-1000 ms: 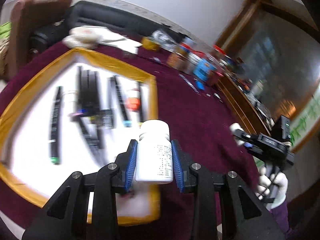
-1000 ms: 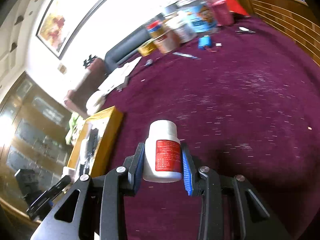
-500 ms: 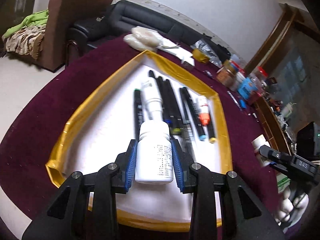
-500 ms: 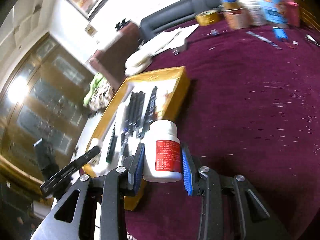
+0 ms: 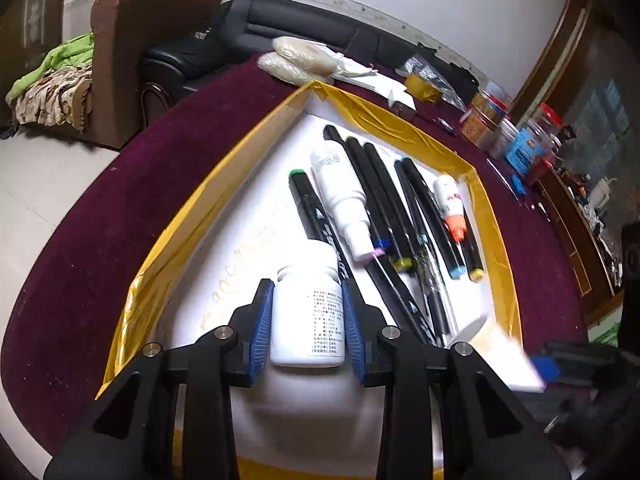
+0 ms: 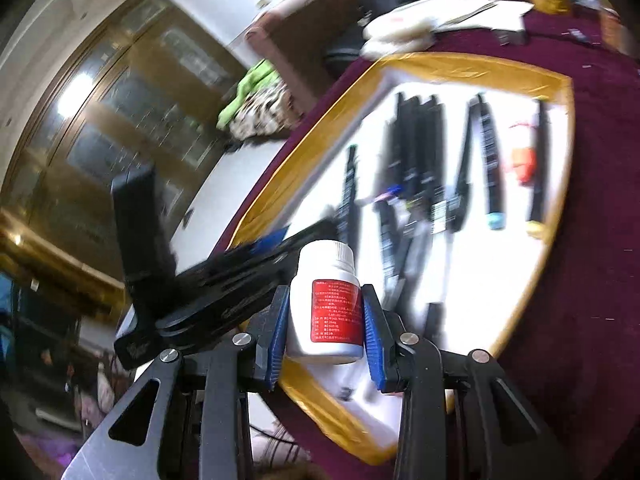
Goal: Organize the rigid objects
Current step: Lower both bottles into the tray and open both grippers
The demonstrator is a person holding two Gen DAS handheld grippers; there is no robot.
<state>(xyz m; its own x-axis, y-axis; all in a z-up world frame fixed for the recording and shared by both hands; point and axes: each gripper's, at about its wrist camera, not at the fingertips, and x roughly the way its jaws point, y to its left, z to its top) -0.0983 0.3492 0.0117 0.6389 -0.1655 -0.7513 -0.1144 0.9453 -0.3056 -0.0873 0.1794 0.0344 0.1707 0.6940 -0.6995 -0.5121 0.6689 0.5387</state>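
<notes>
My left gripper (image 5: 307, 320) is shut on a white pill bottle (image 5: 307, 316) with black print, held over the near part of a white tray with a gold rim (image 5: 192, 208). My right gripper (image 6: 325, 328) is shut on a white pill bottle with a red label (image 6: 326, 304), held over the tray's near corner (image 6: 320, 396). Several black markers (image 5: 384, 196), a white spray bottle (image 5: 340, 200) and a small orange-tipped bottle (image 5: 452, 208) lie in the tray. The left gripper's body (image 6: 208, 280) shows in the right wrist view. The right gripper shows blurred in the left wrist view (image 5: 568, 364).
The tray sits on a round table with a maroon cloth (image 5: 536, 248). Jars and cans (image 5: 504, 128), a tape roll (image 5: 424, 88), papers and plastic bags (image 5: 296, 60) lie along the far side. A brown armchair (image 5: 132, 40) and black sofa stand beyond.
Both grippers have swung toward the tray with their bottles. The left now hovers low over the tray's near part; the right has come over the tray's near corner beside it.
</notes>
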